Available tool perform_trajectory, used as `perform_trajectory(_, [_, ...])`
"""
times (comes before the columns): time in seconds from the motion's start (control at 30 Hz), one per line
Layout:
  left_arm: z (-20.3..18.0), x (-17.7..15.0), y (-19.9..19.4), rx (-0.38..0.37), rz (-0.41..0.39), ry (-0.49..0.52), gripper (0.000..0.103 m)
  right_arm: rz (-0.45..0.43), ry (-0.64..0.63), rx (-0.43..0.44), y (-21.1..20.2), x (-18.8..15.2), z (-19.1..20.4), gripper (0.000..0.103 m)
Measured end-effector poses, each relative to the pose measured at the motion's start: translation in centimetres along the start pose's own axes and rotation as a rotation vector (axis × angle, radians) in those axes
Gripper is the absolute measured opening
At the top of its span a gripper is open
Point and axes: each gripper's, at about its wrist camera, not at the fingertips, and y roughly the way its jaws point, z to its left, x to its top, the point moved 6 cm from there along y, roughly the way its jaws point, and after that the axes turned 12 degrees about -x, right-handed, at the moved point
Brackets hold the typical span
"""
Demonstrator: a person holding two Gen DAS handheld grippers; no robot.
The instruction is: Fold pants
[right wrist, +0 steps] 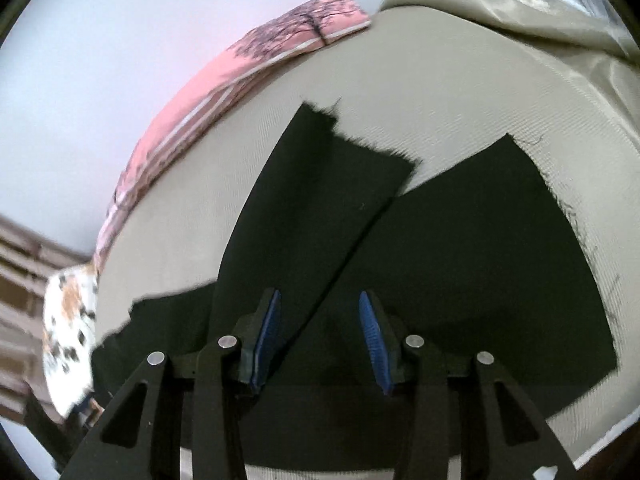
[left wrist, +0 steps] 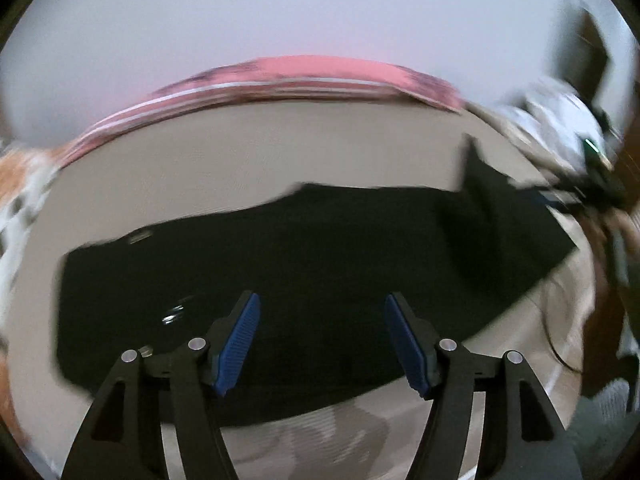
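both grippers, left [left wrist: 322,340] and right [right wrist: 318,340], hang open over the black pants [right wrist: 460,260] spread across the beige bed [right wrist: 240,180], holding nothing

We see bed [left wrist: 248,160] with beige ribbed cover, filling most of both views. Black pants [left wrist: 304,248] lie flat on it, centre in left wrist view; in right wrist view, two leg ends [right wrist: 328,184] fan toward 12 and 2 o'clock. Pink tree-print pillow [right wrist: 224,76] along far edge, 11 o'clock. Crumpled beige sheet [right wrist: 520,12] at 1 o'clock.
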Motion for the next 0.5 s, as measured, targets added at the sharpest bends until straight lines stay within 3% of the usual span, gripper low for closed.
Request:
perform_trajectory(0.23, [-9.0, 1.0, 5.5, -0.174, 0.086, 0.152, 0.066, 0.001, 0.072, -0.018, 2.1, 4.8, -2.5, 0.036])
perform_trajectory(0.5, [-13.5, -0.7, 10.2, -0.156, 0.169, 0.237, 0.066, 0.046, 0.068, -0.048, 4.9, 7.1, -3.7, 0.036])
